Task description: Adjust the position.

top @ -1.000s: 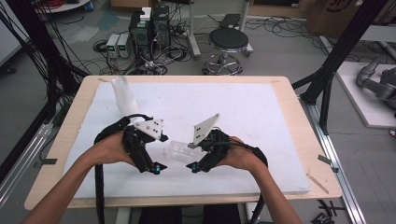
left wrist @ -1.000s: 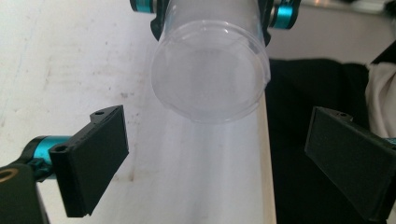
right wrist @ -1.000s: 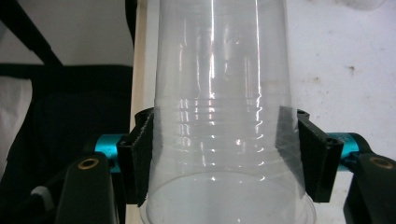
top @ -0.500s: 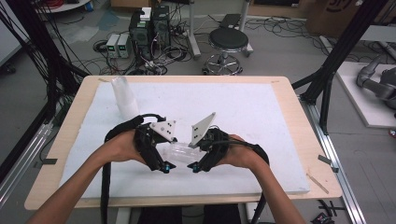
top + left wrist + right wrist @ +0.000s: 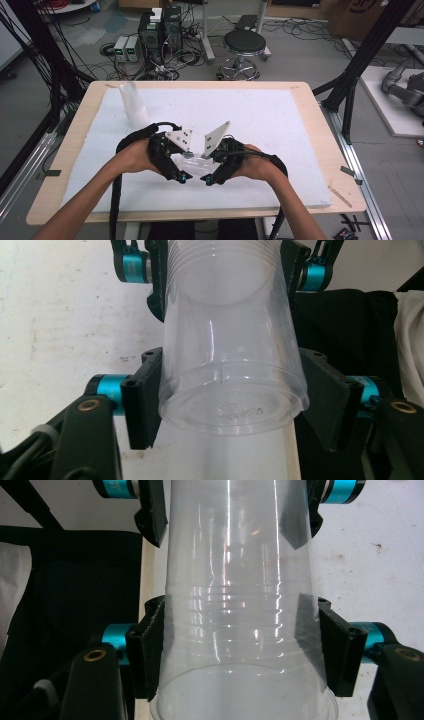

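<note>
Clear plastic cup held level above the table's near edge, between both grippers: left gripper jaws, just closing in, sit against its base end; right gripper jaws clamp its ribbed rim end. Second cup stack stands near the far left corner

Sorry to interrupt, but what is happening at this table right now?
A person holds a clear plastic cup between two hand-held tools above the white mat. The right tool is shut on the rim end. The left tool has just been closing on the base end, and its pads now press the cup. A stack of cups stands at the mat's far left.
</note>
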{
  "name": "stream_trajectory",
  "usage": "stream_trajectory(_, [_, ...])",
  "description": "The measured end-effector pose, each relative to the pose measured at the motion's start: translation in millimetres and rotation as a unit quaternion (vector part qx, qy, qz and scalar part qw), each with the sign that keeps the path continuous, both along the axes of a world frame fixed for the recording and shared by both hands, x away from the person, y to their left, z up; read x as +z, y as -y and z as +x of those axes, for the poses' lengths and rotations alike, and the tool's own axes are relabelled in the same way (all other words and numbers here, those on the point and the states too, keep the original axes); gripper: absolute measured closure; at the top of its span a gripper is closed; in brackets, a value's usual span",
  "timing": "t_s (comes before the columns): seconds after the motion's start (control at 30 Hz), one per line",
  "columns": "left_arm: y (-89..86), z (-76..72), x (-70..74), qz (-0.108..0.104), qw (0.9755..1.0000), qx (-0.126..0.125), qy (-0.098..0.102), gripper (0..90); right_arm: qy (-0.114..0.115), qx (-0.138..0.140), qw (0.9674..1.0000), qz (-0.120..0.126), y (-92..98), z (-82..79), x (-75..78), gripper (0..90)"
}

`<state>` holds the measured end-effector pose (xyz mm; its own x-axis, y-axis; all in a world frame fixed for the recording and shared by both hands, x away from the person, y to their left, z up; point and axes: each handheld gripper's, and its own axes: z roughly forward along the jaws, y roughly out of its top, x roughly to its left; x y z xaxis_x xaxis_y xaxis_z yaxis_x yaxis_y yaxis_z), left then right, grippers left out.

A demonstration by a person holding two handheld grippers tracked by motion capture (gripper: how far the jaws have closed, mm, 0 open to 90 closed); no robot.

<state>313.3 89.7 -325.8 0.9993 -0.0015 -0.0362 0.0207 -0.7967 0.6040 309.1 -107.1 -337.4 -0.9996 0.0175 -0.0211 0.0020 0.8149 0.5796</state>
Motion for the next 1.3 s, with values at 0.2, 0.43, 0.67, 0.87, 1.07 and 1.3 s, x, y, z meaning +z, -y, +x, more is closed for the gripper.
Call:
stream_trajectory(0.2, [-0.7, 0.6, -1.6, 0.0, 1.0, -0.002, 0.001, 41.4, 0.001, 0.003, 1.0, -0.003, -0.9, 0.1, -1.0, 32.6])
stream_trajectory(0.43, [-1.3, 0.4, -2.2, -0.004, 1.0, -0.001, 0.004, 41.7, 0.004, 0.0, 1.0, 0.009, -1.0, 0.2, -3.1, 17.0])
stream_trajectory(0.67, [-2.5, 0.8, -2.2, -0.007, 1.0, 0.001, 0.005, 41.7, -0.002, -0.001, 0.9996, 0.029, 0.5, 0.7, -4.2, 14.0])
stream_trajectory(0.87, [-15.5, 0.9, -7.8, -0.042, 0.9991, 0.001, 0.01, 41.6, -0.001, -0.007, 0.9957, 0.093, 10.1, 1.4, 2.3, 14.1])
stream_trajectory(1.07, [-31.8, -0.5, -21.4, -0.098, 0.9949, 0.021, 0.007, 41.6, 0.011, -0.024, 0.9862, 0.164, 24.3, 2.7, 9.3, 14.1])
stream_trajectory(1.3, [-44.6, -0.5, -45.3, -0.145, 0.9886, 0.038, 0.008, 41.4, 0.012, -0.037, 0.9807, 0.192, 33.3, 2.9, 6.4, 14.2])
